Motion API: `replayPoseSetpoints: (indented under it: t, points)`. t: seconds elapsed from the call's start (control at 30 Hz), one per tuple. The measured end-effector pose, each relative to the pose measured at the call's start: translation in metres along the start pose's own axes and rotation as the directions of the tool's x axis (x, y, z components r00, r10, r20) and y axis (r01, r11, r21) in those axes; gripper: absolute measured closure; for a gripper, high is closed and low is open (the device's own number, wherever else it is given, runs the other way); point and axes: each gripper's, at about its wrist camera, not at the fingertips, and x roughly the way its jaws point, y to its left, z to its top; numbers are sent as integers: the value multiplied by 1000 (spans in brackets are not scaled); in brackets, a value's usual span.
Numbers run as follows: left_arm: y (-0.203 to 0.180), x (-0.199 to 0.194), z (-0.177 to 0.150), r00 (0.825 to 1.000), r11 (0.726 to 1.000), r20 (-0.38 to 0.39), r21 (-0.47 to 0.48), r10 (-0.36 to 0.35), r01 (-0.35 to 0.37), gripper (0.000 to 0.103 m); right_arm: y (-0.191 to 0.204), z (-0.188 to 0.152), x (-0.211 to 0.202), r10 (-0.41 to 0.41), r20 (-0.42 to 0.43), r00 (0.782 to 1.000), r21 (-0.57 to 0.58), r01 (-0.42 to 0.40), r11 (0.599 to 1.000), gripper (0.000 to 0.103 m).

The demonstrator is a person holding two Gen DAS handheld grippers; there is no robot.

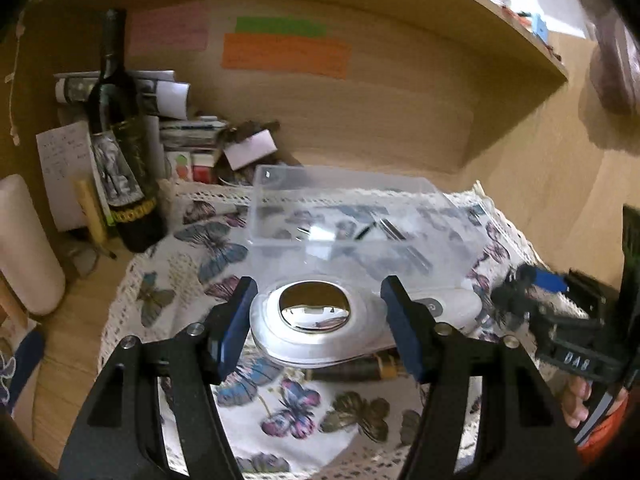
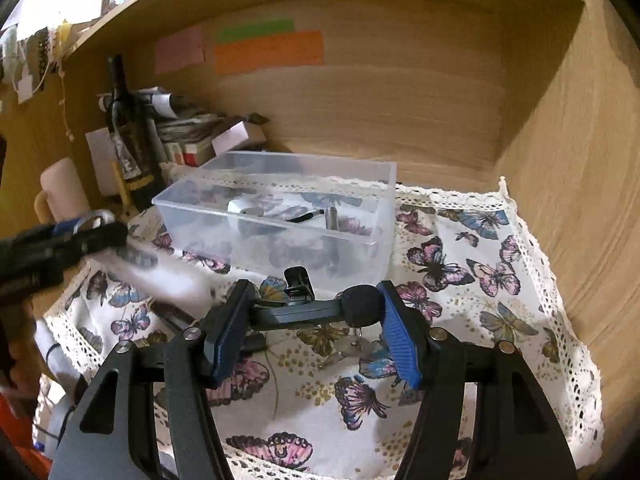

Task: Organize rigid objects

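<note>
My left gripper (image 1: 320,312) is shut on a white handheld device with a round chrome face (image 1: 316,316), held just in front of a clear plastic box (image 1: 352,216). My right gripper (image 2: 314,312) is shut on a black clip-on microphone with a foam ball tip (image 2: 320,306), held above the butterfly cloth (image 2: 460,264) in front of the same clear box (image 2: 280,216). The box holds a white and grey item (image 2: 244,206), a black pen-like stick (image 2: 306,216) and a small metal cylinder (image 2: 331,218). The right gripper also shows at the right in the left wrist view (image 1: 560,312).
A dark wine bottle (image 1: 120,144) stands at the back left beside stacked papers and small boxes (image 1: 188,128). A pink mug (image 2: 64,192) is at the left. Wooden shelf walls enclose the back and right (image 2: 560,160). A dark cylinder (image 1: 360,368) lies on the cloth under the left gripper.
</note>
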Motion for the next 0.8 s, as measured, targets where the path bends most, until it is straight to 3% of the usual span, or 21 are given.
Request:
replayPoseSetpoints:
  t: [0.33,0.8]
  points:
    - [19,6,2,1000,998,-9,-57,2,-3,40,-15,-33,34,6,-171,985,40,1,999,43]
    - [18,5,1,1000,998,-3,-59,-11,11,40,-14,-39,24,-12,-187,982,0,12,1000,43]
